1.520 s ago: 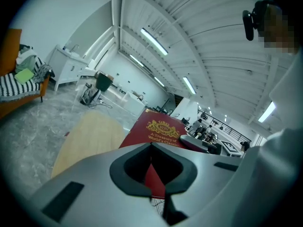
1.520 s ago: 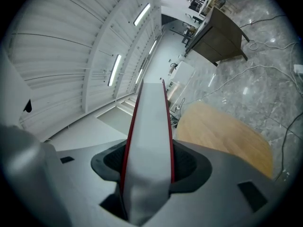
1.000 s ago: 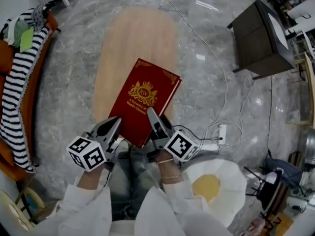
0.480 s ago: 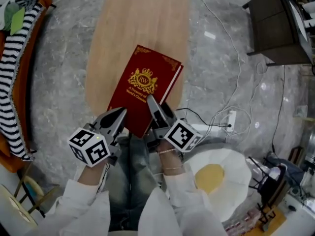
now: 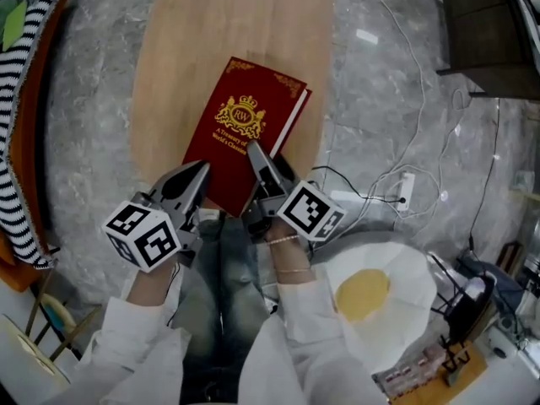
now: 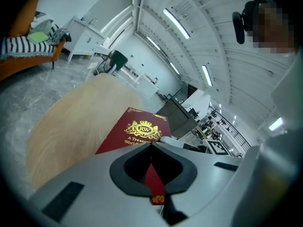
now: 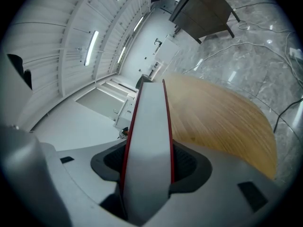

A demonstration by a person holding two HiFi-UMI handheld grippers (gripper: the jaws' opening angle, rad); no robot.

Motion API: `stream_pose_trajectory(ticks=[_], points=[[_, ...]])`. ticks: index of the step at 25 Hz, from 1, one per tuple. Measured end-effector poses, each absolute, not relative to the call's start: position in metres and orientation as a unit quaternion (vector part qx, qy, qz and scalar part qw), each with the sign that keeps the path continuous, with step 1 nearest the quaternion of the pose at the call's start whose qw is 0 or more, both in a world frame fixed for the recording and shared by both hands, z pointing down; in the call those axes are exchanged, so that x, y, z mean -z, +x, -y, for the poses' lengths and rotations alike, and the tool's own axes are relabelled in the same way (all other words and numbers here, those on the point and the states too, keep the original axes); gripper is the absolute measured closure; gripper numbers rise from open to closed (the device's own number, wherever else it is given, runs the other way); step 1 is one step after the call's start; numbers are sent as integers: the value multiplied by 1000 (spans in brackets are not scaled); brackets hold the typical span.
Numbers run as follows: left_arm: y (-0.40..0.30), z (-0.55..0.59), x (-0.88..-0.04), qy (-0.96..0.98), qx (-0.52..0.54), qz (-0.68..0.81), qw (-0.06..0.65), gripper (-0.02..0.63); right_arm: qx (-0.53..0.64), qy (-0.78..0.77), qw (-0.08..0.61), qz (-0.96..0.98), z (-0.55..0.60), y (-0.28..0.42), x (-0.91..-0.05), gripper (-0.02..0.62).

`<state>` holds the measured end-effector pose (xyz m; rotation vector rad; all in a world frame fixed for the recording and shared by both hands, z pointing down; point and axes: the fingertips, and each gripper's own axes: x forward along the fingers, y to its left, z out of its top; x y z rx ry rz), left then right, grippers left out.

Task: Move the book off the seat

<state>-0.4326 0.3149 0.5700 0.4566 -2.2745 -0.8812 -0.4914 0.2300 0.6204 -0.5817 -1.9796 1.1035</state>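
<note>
Book (image 5: 245, 129) off the seat, held low over the wooden table (image 5: 169, 57): right gripper (image 5: 260, 169) clamps its page edge, left gripper (image 5: 201, 172) seemingly pinches the cover. Setting it down and letting go remain.

Striped cloth (image 5: 18, 142), power strip (image 5: 406, 189), perhaps egg cushion (image 5: 368, 294)

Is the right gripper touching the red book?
Touching. The right gripper view shows the book wedged tight between the fingers of the right gripper, pale page edge facing the camera.
</note>
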Motion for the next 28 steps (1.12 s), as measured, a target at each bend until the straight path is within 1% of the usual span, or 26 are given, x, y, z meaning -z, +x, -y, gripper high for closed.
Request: stream_pose_trajectory(ticks=[9, 15, 19, 28], points=[[-427, -308, -616, 157, 346, 854, 355, 600, -437, -228, 401, 772, -233, -499, -654, 344], [-428, -305, -631, 156, 351, 850, 360, 600, -440, -224, 410, 767, -232, -499, -667, 344], [-425, -308, -640, 151, 369, 843, 361, 600, -454, -208, 407, 765, -233, -501, -675, 342], [-417, -307, -658, 146, 373, 840, 367, 600, -474, -201, 403, 757, -237, -503, -687, 341]])
